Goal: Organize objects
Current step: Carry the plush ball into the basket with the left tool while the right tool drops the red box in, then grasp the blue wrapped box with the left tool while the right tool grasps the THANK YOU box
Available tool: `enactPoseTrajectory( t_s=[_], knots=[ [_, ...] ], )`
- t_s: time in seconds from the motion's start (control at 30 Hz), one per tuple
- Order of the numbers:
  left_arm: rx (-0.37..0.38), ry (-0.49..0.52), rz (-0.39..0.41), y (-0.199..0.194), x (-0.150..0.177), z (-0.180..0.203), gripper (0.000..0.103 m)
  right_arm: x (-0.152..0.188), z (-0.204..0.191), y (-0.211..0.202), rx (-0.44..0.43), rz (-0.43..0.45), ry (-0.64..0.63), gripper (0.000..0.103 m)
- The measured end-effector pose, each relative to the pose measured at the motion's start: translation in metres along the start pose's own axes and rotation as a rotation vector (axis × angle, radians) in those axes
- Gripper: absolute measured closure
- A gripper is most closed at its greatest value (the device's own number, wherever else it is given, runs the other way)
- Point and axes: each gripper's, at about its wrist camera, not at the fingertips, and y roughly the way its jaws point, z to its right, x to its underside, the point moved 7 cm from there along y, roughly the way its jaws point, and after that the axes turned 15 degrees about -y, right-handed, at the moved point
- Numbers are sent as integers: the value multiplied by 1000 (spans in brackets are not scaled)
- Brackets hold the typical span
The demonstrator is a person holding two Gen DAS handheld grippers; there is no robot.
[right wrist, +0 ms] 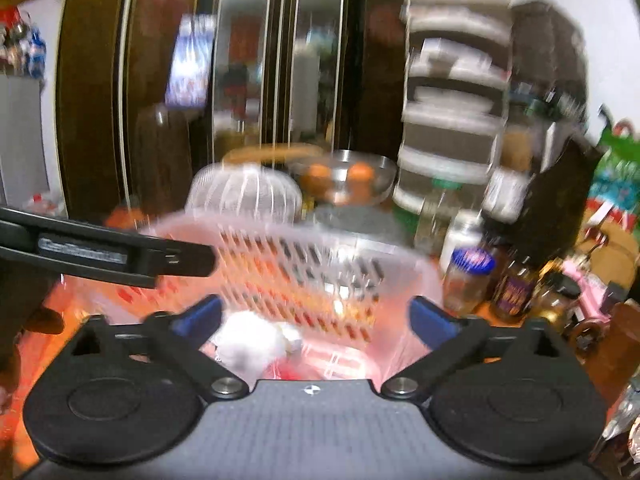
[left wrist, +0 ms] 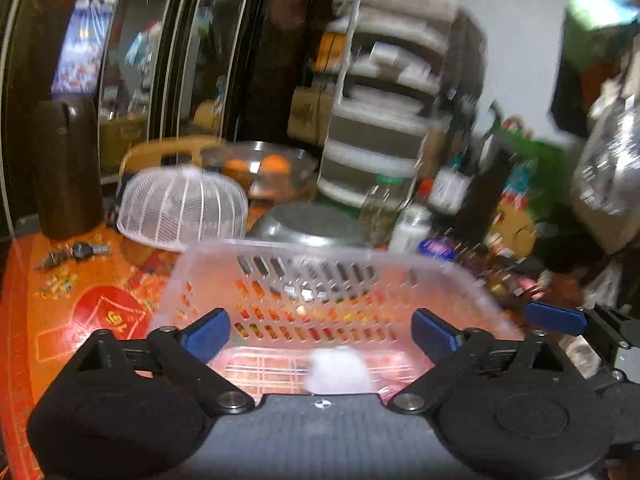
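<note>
A clear pink plastic basket [left wrist: 400, 276] with slotted walls sits on the red patterned table in front of both grippers; it also shows in the right wrist view [right wrist: 304, 248]. A white crumpled object [left wrist: 340, 372] lies on the basket floor, and it shows in the right wrist view [right wrist: 248, 344] too. My left gripper [left wrist: 320, 334] is open over the basket's near side. My right gripper [right wrist: 316, 320] is open, also over the basket. The right gripper's finger [left wrist: 556, 318] shows at the right of the left wrist view. The left gripper's finger [right wrist: 120, 254] shows in the right wrist view.
A white mesh dome cover [left wrist: 184, 208], a grey upturned bowl [left wrist: 308, 224], a metal bowl of oranges [left wrist: 260, 164], a brown flask [left wrist: 68, 168], keys [left wrist: 76, 252], and several jars and bottles [right wrist: 472, 276] crowd the table. A stacked tiered container [left wrist: 384, 92] stands behind.
</note>
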Motion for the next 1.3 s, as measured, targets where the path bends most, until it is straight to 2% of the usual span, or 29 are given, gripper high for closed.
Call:
enactPoseTrajectory(
  t_s=[0.1, 0.2, 0.3, 0.37, 0.47, 0.53, 0.67, 0.77, 0.87, 1.13, 1.3],
  knots=[
    [63, -2, 88, -50, 13, -6, 0, 15, -3, -44, -2, 94, 36, 0],
    [42, 12, 113, -82, 44, -22, 0, 47, -11, -73, -25, 114, 82, 0],
    [-36, -2, 86, -93, 81, -50, 0, 91, -22, -90, -47, 84, 172, 0],
    [-50, -57, 53, -94, 101, -71, 0, 120, -30, -100, -81, 72, 254, 0],
    [-90, -113, -20, -87, 120, -98, 11, 150, -39, -117, -84, 72, 336, 0],
    [-118, -99, -39, -82, 127, -107, 13, 162, -44, -125, -72, 61, 343, 0],
    [-186, -51, -38, -75, 129, -119, 13, 163, -47, -130, -8, 67, 272, 0],
    [-179, -53, -62, -66, 130, -122, 13, 158, -54, -122, -6, 82, 239, 0],
    [-210, -12, -71, -58, 132, -119, 13, 161, -65, -117, 10, 73, 187, 0],
    [-245, 12, -91, -32, 128, -110, 13, 160, -65, -93, 11, 45, 178, 0],
    [-258, -6, -99, -17, 123, -108, 20, 152, -64, -78, 23, 36, 156, 0]
  ],
)
